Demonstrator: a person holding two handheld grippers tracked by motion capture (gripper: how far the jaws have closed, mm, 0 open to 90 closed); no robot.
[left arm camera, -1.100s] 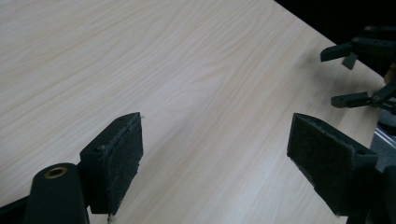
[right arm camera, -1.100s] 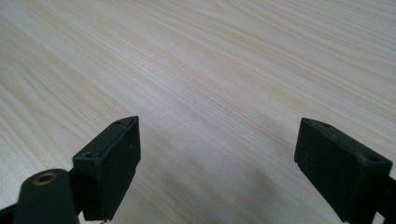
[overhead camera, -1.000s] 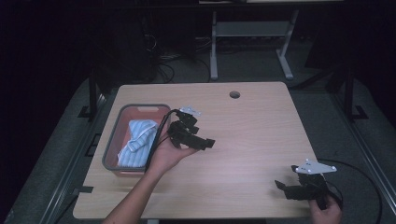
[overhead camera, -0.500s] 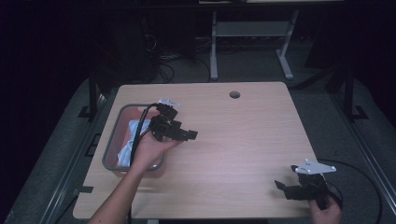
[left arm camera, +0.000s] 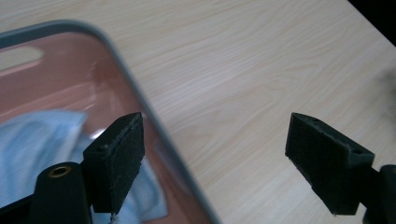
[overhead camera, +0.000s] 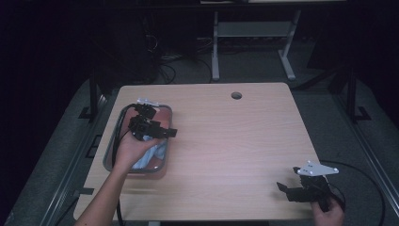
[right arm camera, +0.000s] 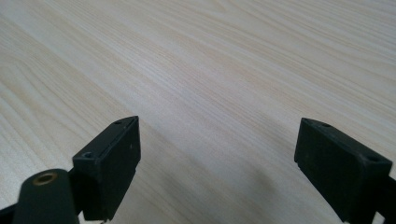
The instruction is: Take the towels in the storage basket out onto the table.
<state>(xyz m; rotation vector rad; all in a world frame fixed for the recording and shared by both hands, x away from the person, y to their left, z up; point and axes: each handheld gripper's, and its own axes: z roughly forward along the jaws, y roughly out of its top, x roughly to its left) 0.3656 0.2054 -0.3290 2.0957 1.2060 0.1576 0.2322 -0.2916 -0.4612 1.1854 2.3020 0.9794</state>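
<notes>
A reddish tray with a grey rim point(overhead camera: 115, 141) lies at the table's left side and holds a light blue cloth point(overhead camera: 149, 157). My left gripper point(overhead camera: 165, 133) hovers over the tray's right edge, jaws wide apart and empty. In the left gripper view the grey rim point(left arm camera: 140, 100) runs between the jaws of the left gripper point(left arm camera: 229, 161), with the blue cloth point(left arm camera: 37, 149) inside the tray at lower left. My right gripper point(overhead camera: 288, 189) sits near the front right corner of the table, open. Between the jaws of the right gripper point(right arm camera: 219, 163) lies bare wood.
The light wooden table point(overhead camera: 226, 141) has a round cable hole point(overhead camera: 236, 95) near its back edge. A black cable point(overhead camera: 362, 174) trails from the right gripper off the table's right side. Desk legs and cables stand on the dark floor behind.
My left gripper has moved left from the table's middle to over the tray. The right gripper has stayed put.
</notes>
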